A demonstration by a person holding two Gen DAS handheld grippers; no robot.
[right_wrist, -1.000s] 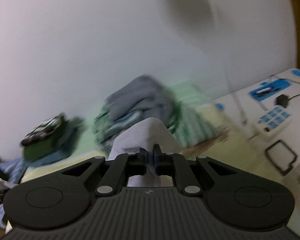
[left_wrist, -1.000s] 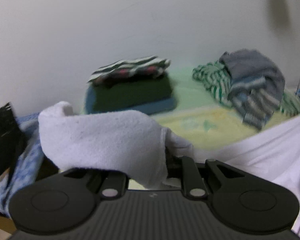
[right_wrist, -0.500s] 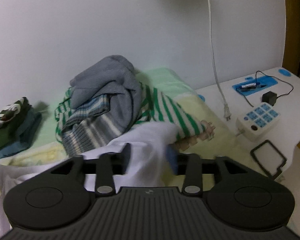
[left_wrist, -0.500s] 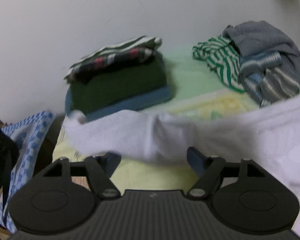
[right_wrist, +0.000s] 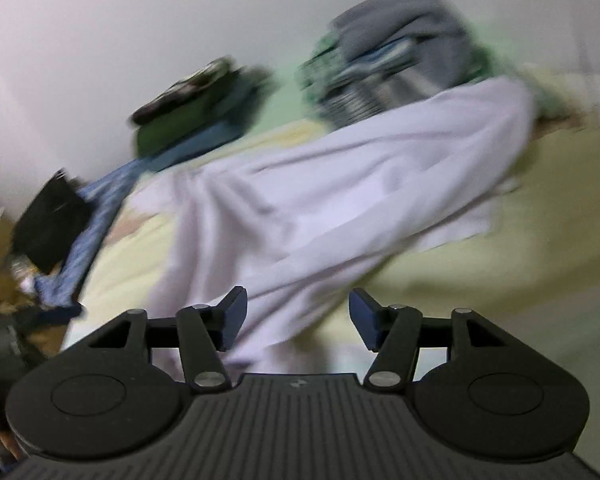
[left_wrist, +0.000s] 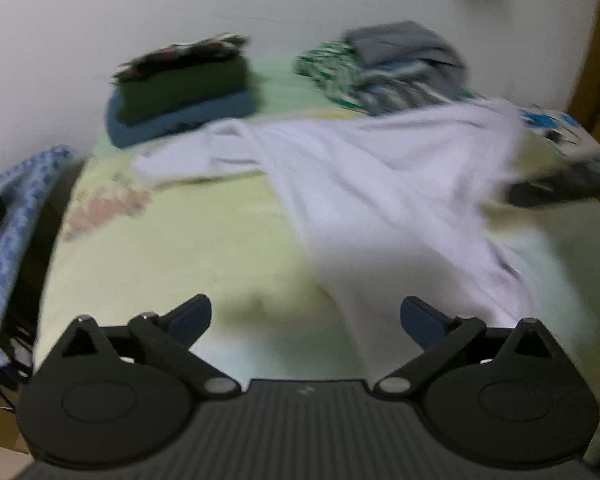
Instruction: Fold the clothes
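A white garment (left_wrist: 380, 184) lies spread and rumpled across the pale yellow bed cover (left_wrist: 172, 248), running from the far middle toward the near right. The right wrist view shows the same white garment (right_wrist: 332, 192) stretching diagonally to just in front of the fingers. My left gripper (left_wrist: 306, 316) is open, well back from the cloth, nothing between its fingers. My right gripper (right_wrist: 298, 314) is open too, with the garment's near end lying just beyond and below its fingertips. Both views are blurred by motion.
A folded stack (left_wrist: 184, 84) of green, blue and striped clothes sits at the back left by the wall. An unfolded heap (left_wrist: 392, 64) of grey and green-striped clothes lies at the back right. A blue checked cloth (left_wrist: 16, 200) hangs off the left edge.
Both grippers have opened and let go of the white garment, which dropped onto the bed. Both have drawn back and now look down at it.
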